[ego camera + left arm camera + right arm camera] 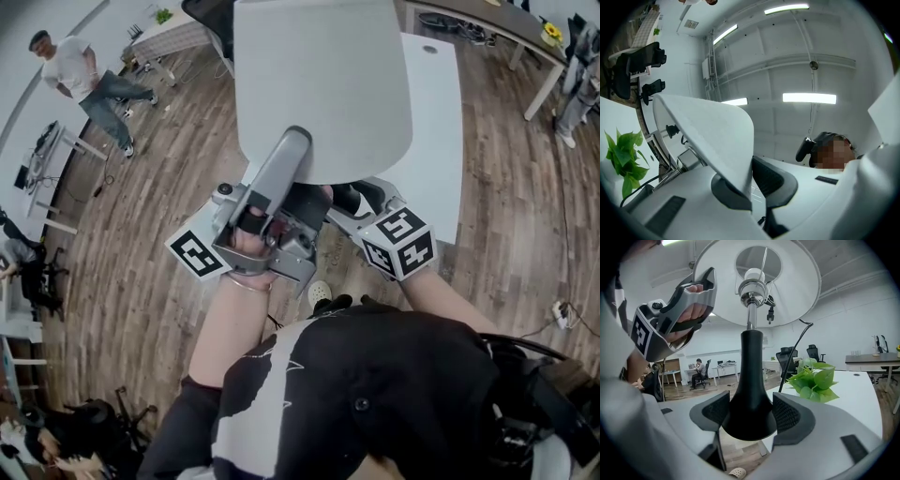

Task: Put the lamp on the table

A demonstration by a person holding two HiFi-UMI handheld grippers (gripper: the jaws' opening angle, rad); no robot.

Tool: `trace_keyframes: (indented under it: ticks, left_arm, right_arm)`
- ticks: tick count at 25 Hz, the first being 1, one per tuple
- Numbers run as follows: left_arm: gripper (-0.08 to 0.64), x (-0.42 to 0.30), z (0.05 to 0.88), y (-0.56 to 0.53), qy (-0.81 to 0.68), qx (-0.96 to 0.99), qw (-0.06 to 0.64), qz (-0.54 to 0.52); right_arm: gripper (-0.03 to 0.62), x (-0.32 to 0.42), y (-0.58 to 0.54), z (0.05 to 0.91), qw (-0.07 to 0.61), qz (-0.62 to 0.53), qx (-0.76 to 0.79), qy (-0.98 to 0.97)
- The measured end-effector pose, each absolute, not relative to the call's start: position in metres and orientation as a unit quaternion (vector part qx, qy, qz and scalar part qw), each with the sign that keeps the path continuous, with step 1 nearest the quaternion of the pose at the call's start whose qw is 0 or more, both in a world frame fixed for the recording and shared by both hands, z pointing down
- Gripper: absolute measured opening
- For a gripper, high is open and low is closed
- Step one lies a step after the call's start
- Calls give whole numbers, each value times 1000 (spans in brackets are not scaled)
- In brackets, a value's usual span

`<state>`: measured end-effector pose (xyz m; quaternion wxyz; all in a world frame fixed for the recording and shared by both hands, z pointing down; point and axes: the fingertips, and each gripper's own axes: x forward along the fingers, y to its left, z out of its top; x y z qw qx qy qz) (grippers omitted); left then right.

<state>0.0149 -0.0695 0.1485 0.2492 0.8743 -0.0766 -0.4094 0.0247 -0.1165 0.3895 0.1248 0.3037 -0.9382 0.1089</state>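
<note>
A lamp hangs in the air, carried by both grippers. Its white shade (323, 84) fills the upper middle of the head view, above the edge of the white table (436, 141). My left gripper (295, 145) points upward and is shut on the shade's rim (712, 136), which runs between the jaws. My right gripper (750, 416) is shut on the lamp's black flared base (749, 399). The chrome stem and bulb socket (751, 289) rise from that base into the shade (797, 291). The right gripper view also shows the left gripper (679, 310) at the shade's rim.
A green potted plant (813, 380) stands on the white table (855, 390) just past the lamp, with a black cable (794, 352) beside it. A person (84, 80) stands on the wooden floor at far left. Desks and office chairs (787, 359) lie beyond.
</note>
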Motion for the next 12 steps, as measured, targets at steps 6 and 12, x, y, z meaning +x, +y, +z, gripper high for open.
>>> trace_keyframes:
  ticks: [6,12]
  left_arm:
    - [15,-21,146,-104,-90,872,241,-416]
    - [15,-60,144,-129,-96,868,241,-423]
  right_arm:
    - [293,-11,-151,387,127,106,290,-943]
    - [293,-48,-176,385,132,106,282,-944]
